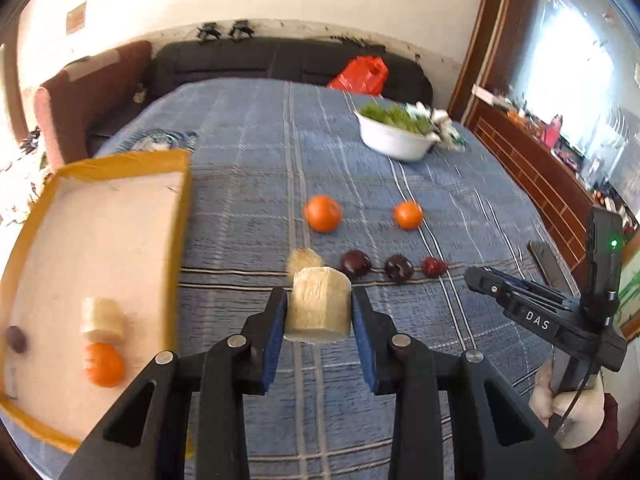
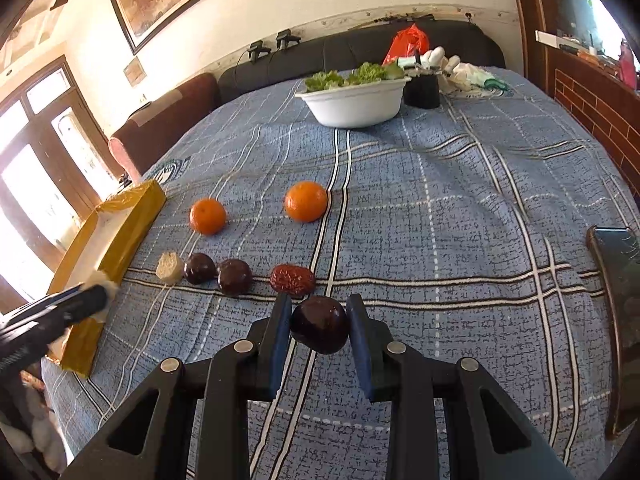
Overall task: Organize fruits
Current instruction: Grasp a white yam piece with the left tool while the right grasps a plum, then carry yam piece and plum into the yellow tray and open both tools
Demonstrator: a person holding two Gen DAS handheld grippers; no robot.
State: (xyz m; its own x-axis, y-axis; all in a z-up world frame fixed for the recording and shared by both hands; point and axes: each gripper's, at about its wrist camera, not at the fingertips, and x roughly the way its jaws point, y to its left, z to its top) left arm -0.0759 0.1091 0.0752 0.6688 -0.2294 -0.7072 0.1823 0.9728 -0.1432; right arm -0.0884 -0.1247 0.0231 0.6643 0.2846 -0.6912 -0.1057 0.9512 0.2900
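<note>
Left tool (image 1: 319, 312) tilts downward gripping pale cylinder piece (image 1: 318, 307) above cloth (image 1: 248, 184).

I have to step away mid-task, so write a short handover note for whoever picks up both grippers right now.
Left gripper: shut on a pale cut chunk.
Right gripper: shut on a dark round fruit.
Done: the yellow-rimmed tray already holds an orange, a pale chunk and a dark fruit.
Left on the cloth: two oranges, one pale chunk, two dark fruits and a wrinkled red date.
Next, probably: put both held pieces in the tray, then the rest.
</note>
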